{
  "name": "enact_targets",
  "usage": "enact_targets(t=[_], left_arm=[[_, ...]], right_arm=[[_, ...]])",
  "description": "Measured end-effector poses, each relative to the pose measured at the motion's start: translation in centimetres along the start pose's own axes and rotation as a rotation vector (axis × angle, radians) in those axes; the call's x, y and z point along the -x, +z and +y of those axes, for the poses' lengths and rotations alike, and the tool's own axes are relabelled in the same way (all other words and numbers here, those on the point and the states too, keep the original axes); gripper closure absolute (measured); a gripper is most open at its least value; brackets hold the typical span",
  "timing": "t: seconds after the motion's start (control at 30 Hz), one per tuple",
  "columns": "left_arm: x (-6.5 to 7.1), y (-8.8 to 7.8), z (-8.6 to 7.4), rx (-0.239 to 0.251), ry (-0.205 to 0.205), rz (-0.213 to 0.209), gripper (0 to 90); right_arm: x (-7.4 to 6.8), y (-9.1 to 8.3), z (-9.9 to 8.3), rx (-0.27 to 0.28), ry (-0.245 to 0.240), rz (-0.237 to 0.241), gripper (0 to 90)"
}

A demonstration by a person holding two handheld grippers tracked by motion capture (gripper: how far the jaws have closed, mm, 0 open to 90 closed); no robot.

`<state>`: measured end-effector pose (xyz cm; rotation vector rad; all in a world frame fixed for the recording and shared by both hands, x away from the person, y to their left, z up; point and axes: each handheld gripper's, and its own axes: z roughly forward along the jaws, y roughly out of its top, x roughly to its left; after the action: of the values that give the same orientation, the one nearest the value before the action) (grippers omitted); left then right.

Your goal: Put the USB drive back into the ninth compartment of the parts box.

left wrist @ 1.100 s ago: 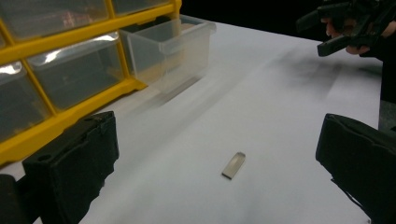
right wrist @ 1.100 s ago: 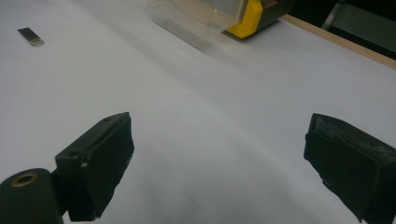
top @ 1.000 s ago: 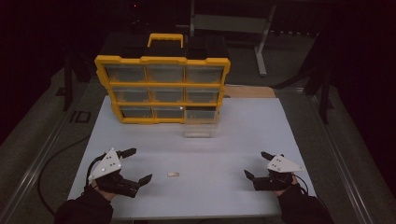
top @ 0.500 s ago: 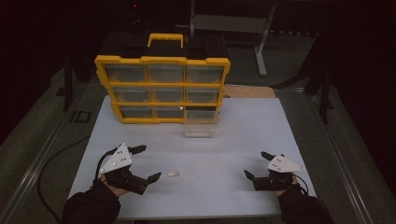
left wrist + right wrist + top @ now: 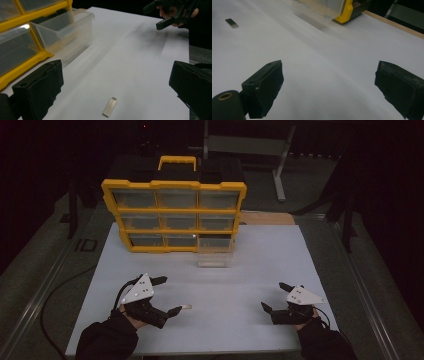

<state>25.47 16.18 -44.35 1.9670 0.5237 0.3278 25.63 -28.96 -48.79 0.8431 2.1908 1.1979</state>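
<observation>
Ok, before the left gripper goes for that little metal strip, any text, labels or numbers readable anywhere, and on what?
"ID": pale marking on the dark floor left of the white table; that is how it seems to read, and it is small.
Yellow organiser: no readable label on frame or drawers.
Pulled-out clear drawer: no text.
Metal strip: no marking visible.
Left gripper and right gripper: no lettering.

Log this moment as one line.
left gripper: open, nearing metal strip | right gripper: open, idle | drawer: pulled out

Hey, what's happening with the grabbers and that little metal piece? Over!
Left gripper open, at the metal strip. Right gripper open, empty. Strip flat on white table, untouched. Nothing in the way.
</observation>
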Motion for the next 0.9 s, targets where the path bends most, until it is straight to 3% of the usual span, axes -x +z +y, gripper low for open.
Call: enact_targets(t=[0.27,0.9], left_arm=[[0.1,1.3,-0.5,-0.028,-0.011,-0.034,0.0],[-0.6,3.6,-3.1,-0.081,-0.03,-0.06,0.0]], right_arm=[[-0.1,0.0,0.0,-0.004,-0.001,0.004,7.9],[-0.1,0.1,-0.1,-0.012,0.006,0.015,7.9]])
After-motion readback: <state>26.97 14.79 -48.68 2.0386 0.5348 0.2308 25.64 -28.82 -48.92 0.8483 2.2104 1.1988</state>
